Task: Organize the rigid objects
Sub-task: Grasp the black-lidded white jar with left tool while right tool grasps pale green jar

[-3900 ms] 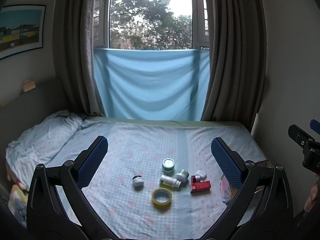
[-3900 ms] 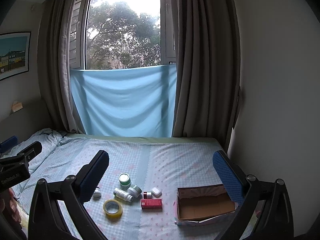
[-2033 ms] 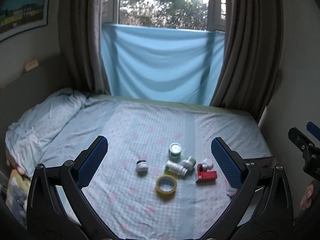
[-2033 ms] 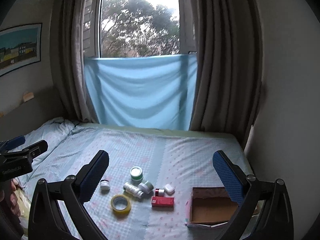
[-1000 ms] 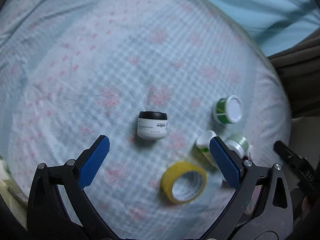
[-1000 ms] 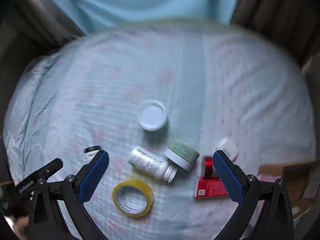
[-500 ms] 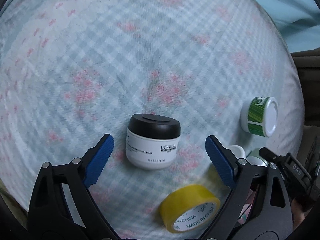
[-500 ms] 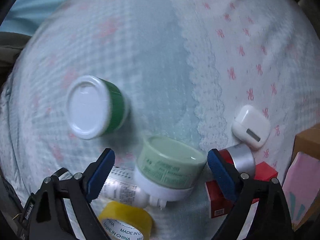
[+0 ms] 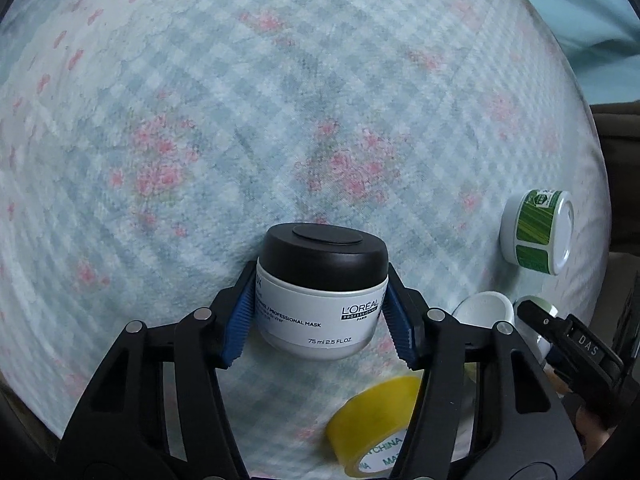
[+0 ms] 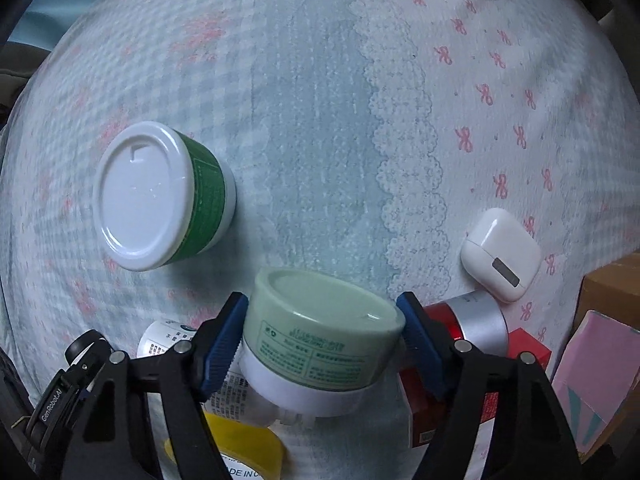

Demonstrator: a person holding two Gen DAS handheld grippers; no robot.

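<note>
Presently, left tongs (image 9: 320,316) are closed on the L'Oréal mask jar (image 9: 322,300), and right tongs (image 10: 322,340) pinch the pale green jar (image 10: 320,330); both jars sit on the bed (image 9: 280,100). Recommend lifting straight up, clear of the yellow tape roll (image 9: 372,428) and pill bottle (image 10: 168,340).

Glossy plastic jar (image 9: 322,300), matt black lid (image 9: 325,246), woven cotton bedsheet (image 9: 240,100), shiny yellow tape (image 9: 370,426)
</note>
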